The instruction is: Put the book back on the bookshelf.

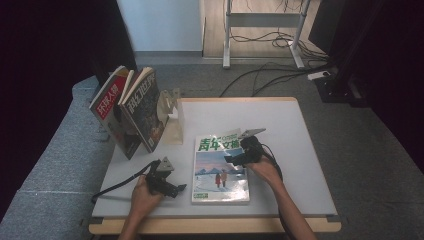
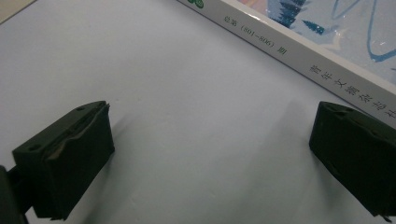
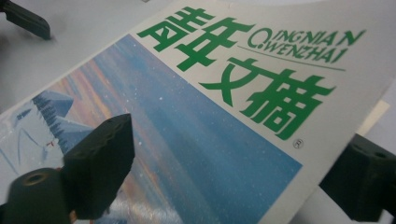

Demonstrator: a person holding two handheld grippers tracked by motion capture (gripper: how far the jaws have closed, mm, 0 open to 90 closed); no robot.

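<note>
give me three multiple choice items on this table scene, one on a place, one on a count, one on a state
1. Where does the magazine with the green title lie?
A. flat on the table, between the two grippers
B. upright in the stand
C. on the floor

2. How many magazines lean in the stand at the table's far left?
A. none
B. two
C. five

3. How do the jaws of the left gripper stand?
A. shut on the magazine
B. shut on a cable
C. open, with bare table between them

Right letters:
1. A, the high view shows it flat, with the left gripper to its left and the right gripper over its right part.
2. B, a red-covered one and a darker one lean there.
3. C, the left gripper view shows the jaws wide apart, the magazine's spine beyond them.
</note>
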